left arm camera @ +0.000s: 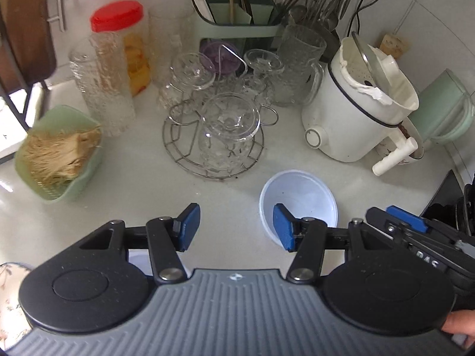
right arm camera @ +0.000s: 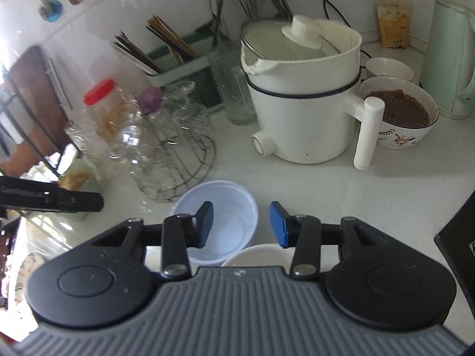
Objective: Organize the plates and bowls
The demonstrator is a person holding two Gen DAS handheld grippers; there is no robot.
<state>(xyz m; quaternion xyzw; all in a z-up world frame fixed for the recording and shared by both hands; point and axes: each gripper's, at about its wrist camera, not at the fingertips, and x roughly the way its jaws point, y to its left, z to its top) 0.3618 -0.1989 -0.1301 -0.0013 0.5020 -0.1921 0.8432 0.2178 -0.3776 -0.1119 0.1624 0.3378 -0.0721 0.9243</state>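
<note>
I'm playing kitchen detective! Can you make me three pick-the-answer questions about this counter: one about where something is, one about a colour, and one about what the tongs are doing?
1. Where is the pale blue bowl?
A. On the counter in front of the wire rack
B. Inside the white pot
C. On top of the kettle

2. What colour is the lid of the plastic jar?
A. Green
B. Red
C. Yellow

3. What is between the right tongs just now?
A. A glass cup, squeezed tight
B. A spoon
C. Nothing gripped; the jaws stand apart

Answers: 1 A, the bowl sits on the white counter just in front of the wire rack. 2 B, the jar's screw lid is bright red. 3 C, the blue pads stand apart above the bowl and press on nothing.
</note>
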